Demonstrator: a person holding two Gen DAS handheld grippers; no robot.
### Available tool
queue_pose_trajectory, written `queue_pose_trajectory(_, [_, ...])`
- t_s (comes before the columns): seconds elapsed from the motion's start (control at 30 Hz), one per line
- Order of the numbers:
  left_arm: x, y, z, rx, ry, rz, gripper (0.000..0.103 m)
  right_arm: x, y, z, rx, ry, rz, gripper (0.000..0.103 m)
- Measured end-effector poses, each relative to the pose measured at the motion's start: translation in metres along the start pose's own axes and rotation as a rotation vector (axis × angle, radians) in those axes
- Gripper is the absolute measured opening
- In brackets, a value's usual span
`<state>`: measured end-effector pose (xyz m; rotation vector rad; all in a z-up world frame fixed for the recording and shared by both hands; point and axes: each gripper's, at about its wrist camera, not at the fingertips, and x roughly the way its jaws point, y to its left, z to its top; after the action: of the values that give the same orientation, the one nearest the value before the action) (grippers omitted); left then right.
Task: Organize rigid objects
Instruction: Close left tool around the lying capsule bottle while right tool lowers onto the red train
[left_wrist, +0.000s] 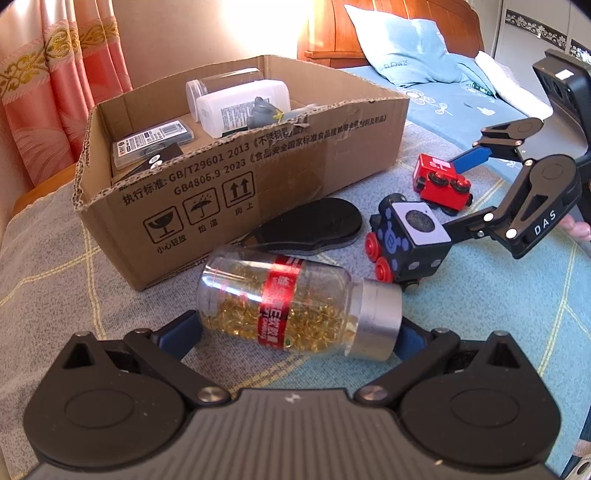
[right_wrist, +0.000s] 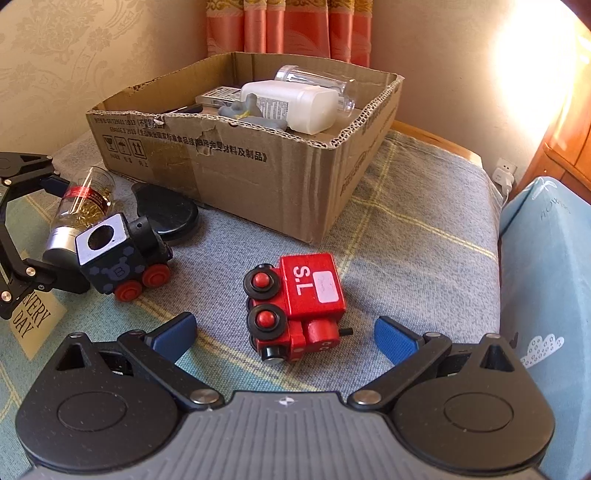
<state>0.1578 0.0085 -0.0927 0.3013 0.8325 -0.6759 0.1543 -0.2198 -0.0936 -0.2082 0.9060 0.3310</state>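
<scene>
The left claw (left_wrist: 299, 334) stands wide, its blue fingers (left_wrist: 181, 332) flanking a clear glass bottle of golden capsules (left_wrist: 291, 306) with a red label and a silver cap; the bottle lies on its side on the grey and blue checked bedspread (left_wrist: 55, 266), and whether the pads touch it cannot be told; the right claw (right_wrist: 286, 336) is spread wide and holds nothing, its blue fingers (right_wrist: 173, 334) on either side of a red wooden toy locomotive marked "S.L" (right_wrist: 299, 306) that lies tipped on its side on the bed; a black toy locomotive with red wheels (right_wrist: 122, 258) lies just beside the bottle's cap; a flat black oval object (left_wrist: 310, 225) rests between the bottle and the open brown cardboard box (left_wrist: 280, 184); inside the box lie a white plastic bottle (right_wrist: 295, 105), a clear plastic jar (right_wrist: 314, 79), a grey figurine (right_wrist: 247, 109) and a flat labelled case (left_wrist: 153, 142); a light blue pillow (left_wrist: 402, 48) lies further off on the bed.
</scene>
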Motion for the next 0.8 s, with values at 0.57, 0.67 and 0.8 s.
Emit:
queue_pose_trajectory(0.57, [-0.014, -0.013, 0.008, 0.018, -0.054, 0.065, 0.102, -0.001, -0.001, 0.001, -0.067, -0.022, 0.023, 0.102])
queue_pose_trajectory(0.67, [-0.014, -0.014, 0.008, 0.013, -0.05, 0.072, 0.101, -0.004, 0.002, 0.004, -0.098, -0.027, 0.026, 0.091])
queue_pose_trajectory(0.8, [-0.013, -0.014, 0.01, 0.012, -0.048, 0.066, 0.1, -0.006, 0.0, 0.008, -0.105, -0.035, 0.002, 0.078])
